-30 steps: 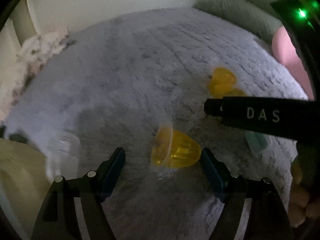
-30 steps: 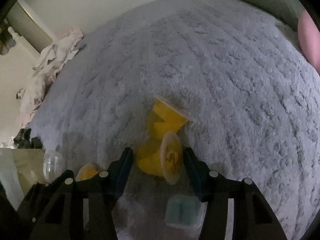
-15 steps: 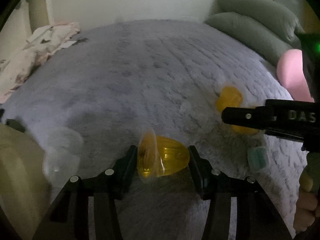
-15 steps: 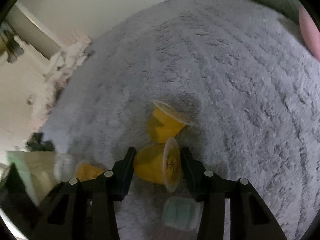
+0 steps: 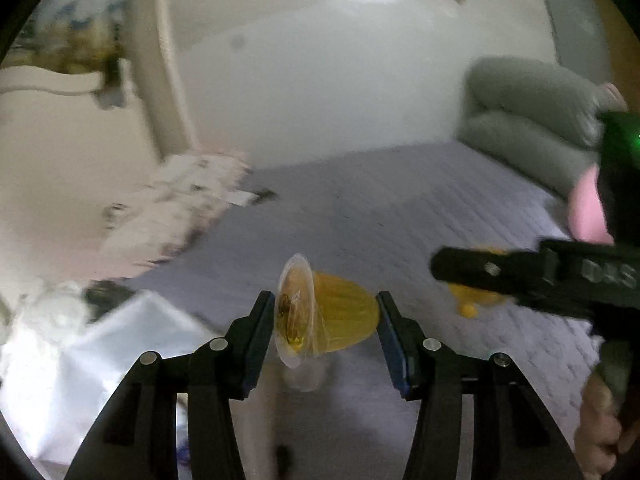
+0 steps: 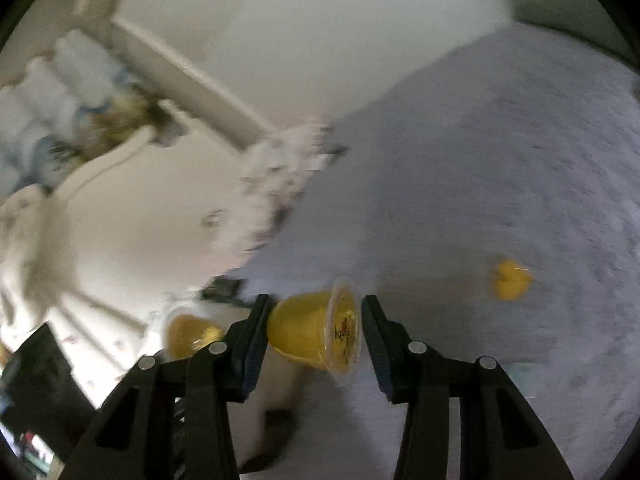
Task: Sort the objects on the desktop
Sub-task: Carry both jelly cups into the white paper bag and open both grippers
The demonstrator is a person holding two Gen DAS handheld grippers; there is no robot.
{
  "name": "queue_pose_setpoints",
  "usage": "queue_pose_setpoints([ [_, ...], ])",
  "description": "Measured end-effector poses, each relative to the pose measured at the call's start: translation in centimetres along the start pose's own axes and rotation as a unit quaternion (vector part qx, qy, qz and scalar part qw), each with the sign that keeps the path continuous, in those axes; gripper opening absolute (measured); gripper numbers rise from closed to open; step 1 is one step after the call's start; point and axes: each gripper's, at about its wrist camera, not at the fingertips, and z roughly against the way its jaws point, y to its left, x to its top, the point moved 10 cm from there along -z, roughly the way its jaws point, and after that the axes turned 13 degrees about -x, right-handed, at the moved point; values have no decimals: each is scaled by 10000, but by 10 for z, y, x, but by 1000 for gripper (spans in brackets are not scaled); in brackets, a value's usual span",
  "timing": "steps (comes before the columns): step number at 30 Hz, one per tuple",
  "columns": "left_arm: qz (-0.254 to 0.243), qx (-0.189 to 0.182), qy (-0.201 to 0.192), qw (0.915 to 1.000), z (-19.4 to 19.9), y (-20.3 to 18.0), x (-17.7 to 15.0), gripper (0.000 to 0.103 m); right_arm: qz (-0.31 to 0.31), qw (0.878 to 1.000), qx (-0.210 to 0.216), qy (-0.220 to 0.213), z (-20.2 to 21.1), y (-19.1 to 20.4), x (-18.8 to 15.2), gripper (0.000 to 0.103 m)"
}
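Note:
My left gripper (image 5: 326,316) is shut on a yellow jelly cup (image 5: 332,318), held sideways above the grey fluffy blanket (image 5: 380,208), lid to the left. My right gripper (image 6: 314,320) is shut on a second yellow jelly cup (image 6: 312,330), lid to the right, also lifted. The right gripper shows in the left wrist view (image 5: 440,270) as a black bar at right. A third yellow jelly cup (image 6: 510,280) lies on the blanket; it also shows in the left wrist view (image 5: 476,302). The left-held cup shows in the right wrist view (image 6: 188,334).
A white bag or box (image 5: 100,364) lies at the lower left beside the bed. Grey-green pillows (image 5: 528,120) and a pink cushion (image 5: 586,208) lie at the right. Rumpled white cloth (image 5: 176,204) lies at the blanket's left edge. A small teal box (image 6: 524,370) shows near the right finger.
Both grippers closed on their jelly cups and lifted them off the blanket. Both views have tilted up and swung left, now showing the wall and bedside.

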Motion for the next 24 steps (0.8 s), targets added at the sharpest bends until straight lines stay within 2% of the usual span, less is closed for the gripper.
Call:
queue_pose_setpoints([
  [2,130,463,-165,9987,18,28,4,51,229,9992,313,-6,3,30,-7,43],
  [6,556,1162,-203,9915,52,83,-5,51,728,9959,541,62,-10,76,-26,43],
  [8,765,1628,5,9837,64,111,-17,51,944,9921,804,211,-18,101,-41,43],
  [10,1037,2171,231,9703,77,143,-33,51,1165,9870,1051,355,-26,123,-59,43],
  [11,1170,2305,304,9655,82,154,-41,51,1242,9850,1139,375,-29,131,-66,43],
  [14,1618,2458,559,9541,81,187,-64,51,1584,9788,1253,341,-38,154,-86,43],
  [19,2239,2614,1273,9302,49,228,-106,51,2007,9713,1183,475,-61,169,-118,43],
  [22,2423,2620,1746,9177,31,228,-131,51,2119,9700,981,671,-83,167,-134,43],
  [24,2506,2565,1928,9134,26,226,-141,51,2150,9697,897,734,-93,165,-142,40],
])
